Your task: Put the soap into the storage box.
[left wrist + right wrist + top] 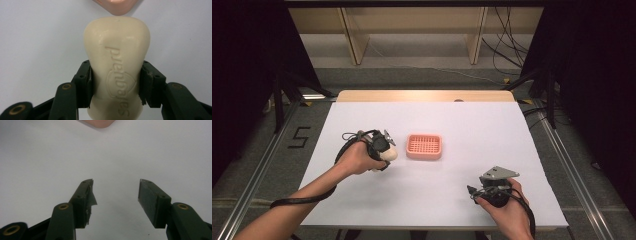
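A cream bar of soap with embossed lettering sits between the two black jaws of my left gripper, which is shut on it. In the high view that left gripper holds the soap just left of a pink slotted soap dish near the table's middle. A corner of the pink dish lies just beyond the soap's tip. My right gripper rests at the front right, held by a hand. Its jaws stand open over bare white table, with nothing between the right gripper's fingers.
The white table top ends in a wooden strip at the far edge. Black cables trail from both grippers. Beyond the table are wooden shelf legs, floor cables and dark curtains on both sides. A corner of the pink dish shows far ahead of the right gripper.
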Tool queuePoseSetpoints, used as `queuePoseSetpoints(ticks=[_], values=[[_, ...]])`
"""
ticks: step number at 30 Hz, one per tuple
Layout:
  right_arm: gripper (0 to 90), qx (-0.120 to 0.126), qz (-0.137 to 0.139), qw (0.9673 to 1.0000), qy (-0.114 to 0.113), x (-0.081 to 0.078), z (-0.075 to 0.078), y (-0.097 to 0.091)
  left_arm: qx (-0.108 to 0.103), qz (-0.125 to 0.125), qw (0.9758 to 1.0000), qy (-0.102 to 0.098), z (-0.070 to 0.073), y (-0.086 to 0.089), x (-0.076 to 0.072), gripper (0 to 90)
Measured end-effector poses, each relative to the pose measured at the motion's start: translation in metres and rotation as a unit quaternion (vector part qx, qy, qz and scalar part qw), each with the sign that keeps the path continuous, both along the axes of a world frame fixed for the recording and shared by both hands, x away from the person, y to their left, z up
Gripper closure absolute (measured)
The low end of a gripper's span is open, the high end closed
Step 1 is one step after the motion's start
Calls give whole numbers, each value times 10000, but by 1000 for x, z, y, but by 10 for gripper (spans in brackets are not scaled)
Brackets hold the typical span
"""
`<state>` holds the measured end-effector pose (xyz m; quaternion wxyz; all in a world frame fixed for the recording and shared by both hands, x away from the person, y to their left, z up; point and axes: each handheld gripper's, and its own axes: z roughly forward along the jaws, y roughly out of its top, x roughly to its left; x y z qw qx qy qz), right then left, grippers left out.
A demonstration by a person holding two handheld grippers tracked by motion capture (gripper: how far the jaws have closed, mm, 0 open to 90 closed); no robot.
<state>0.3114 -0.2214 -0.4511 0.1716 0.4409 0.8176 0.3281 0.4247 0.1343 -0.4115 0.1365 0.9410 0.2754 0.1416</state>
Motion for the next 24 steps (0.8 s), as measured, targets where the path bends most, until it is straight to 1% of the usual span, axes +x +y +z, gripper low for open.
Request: queuePoseSetpoints(ticks=[1, 2, 5, 6, 7, 8, 9, 12, 13, 14, 16, 17, 21, 22, 23, 24], values=[[464, 1, -1, 10000, -2, 0, 0, 0, 25, -21, 10000, 3, 0, 0, 0, 497], [463, -3, 1, 10000, -3, 0, 0, 0, -10, 19, 10000, 13, 0, -1, 0, 497], [463, -2, 1, 10000, -6, 0, 0, 0, 10, -19, 10000, -50, 1, -2, 1, 497], [463, -1, 2, 10000, -6, 0, 0, 0, -9, 22, 10000, -42, 1, -3, 0, 497], [463, 0, 3, 10000, -4, 0, 0, 0, 23, -39, 10000, -69, 2, -3, 2, 497], [463, 0, 3, 10000, -4, 0, 0, 0, 23, -39, 10000, -69, 2, -3, 2, 497], [463, 0, 3, 10000, -8, 0, 0, 0, -10, -17, 10000, -96, 1, -4, 2, 497], [463, 1, 1, 10000, -12, 0, 0, 0, -7, 0, 10000, -69, 2, -5, 2, 497], [463, 4, -1, 10000, -17, 0, 0, 0, 9, -52, 9999, -108, 2, -6, 3, 497], [463, -28, 65, 9999, -92, 1, -1, -1, 3, -48, 9999, -112, 2, -6, 3, 497], [463, -27, 57, 9999, -91, 1, 0, -1, 5, -45, 9999, -112, 2, -7, 3, 497], [463, 1, -2, 10000, -16, 0, 0, 0, -8, -16, 10000, -93, 2, -7, 3, 497], [463, 2, 4, 10000, -16, 0, 0, 0, 39, -89, 9999, -110, 3, -9, 4, 497], [463, 33, -31, 10000, 44, -1, 1, 1, 8, -54, 9999, -114, 2, -10, 4, 497], [463, 33, -31, 10000, 44, -1, 1, 1, 8, -54, 9999, -114, 2, -10, 4, 497], [463, 10, -71, 10000, 37, -2, 1, 1, -28, 17, 9999, -99, 2, -11, 3, 497]])
